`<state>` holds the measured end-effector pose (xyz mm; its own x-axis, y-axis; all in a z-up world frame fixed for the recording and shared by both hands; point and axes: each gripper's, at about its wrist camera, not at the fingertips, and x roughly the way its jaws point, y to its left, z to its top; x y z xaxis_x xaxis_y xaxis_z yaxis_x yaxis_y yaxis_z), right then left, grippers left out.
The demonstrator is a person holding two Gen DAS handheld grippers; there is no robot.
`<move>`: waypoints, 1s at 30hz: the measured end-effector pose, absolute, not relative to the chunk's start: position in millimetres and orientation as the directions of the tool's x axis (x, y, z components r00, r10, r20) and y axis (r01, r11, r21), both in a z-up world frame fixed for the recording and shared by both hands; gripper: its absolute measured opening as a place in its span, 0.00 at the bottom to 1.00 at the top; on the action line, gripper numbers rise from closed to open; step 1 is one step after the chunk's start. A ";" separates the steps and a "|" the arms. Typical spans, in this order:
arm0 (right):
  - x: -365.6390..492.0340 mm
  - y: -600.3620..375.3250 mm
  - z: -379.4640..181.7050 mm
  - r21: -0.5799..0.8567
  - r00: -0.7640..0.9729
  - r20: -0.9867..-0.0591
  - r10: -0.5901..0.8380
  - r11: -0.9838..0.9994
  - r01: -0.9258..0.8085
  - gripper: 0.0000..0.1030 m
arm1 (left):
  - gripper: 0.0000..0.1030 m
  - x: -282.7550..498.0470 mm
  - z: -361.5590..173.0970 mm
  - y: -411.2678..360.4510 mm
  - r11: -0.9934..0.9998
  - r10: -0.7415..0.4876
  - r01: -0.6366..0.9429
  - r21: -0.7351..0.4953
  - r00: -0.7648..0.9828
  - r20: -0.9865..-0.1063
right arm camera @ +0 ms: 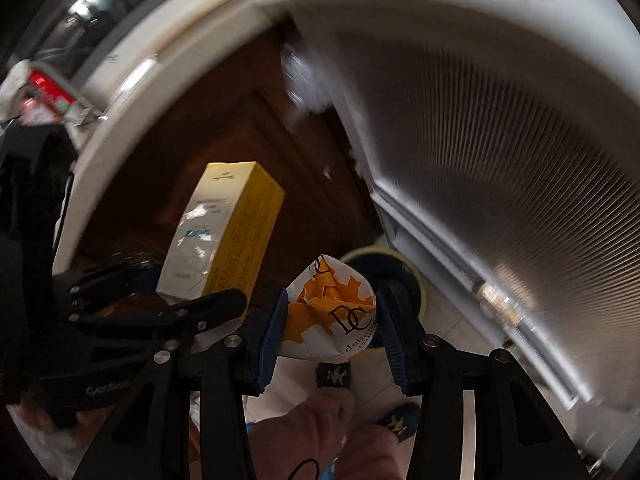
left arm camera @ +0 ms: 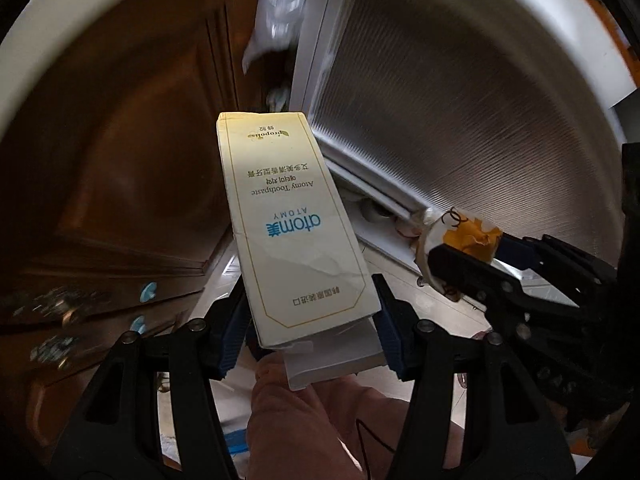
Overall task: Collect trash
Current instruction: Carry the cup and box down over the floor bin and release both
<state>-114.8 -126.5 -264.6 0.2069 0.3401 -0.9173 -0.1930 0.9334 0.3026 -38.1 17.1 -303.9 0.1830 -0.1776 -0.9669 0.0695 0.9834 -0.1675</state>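
Doors filled the background of both views: a dark brown panelled wooden door (left arm camera: 120, 152) stood on the left, and a white-framed door of ribbed frosted glass (left arm camera: 460, 100) stood on the right, the two meeting at a narrow gap where a blurred clear plastic bag (left arm camera: 276, 12) hung. Pale floor tile (left arm camera: 396, 276) showed below the glass door's bottom rail.

Next in size, a cream Atomy toothpaste box (left arm camera: 292, 224) was held off the floor, its printed face toward the left wrist camera with the lettering upside down and its open flap end nearest the lens. The left gripper (left arm camera: 310, 320) was clamped on that box, one blue-padded finger pressed to each long side near the flap end. In the right wrist view the same box (right arm camera: 224, 232) showed a yellow side panel and stood up and left of the second item.

The right gripper (right arm camera: 332, 320) was closed on a crumpled white-and-orange paper cup (right arm camera: 332, 316) marked "DC", pads touching its left and right sides. The cup was squashed out of round. From the left wrist view this cup (left arm camera: 460, 240) sat to the right of the box, near it but apart.

A round cream-rimmed object on the floor behind the cup could not be identified.
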 end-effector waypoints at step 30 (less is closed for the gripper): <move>-67.2 -158.8 -399.0 0.282 0.132 -0.953 0.273 0.958 0.055 0.73 | 0.74 -3.6 -378.3 30.2 0.984 -0.141 0.130 -0.121 0.157 -0.977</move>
<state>-67.2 -158.8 -399.0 0.1322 0.2732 -0.9528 0.0553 0.9577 0.2823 -3.6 30.2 -378.3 0.1572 -0.1414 -0.9774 0.1300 0.9840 -0.1214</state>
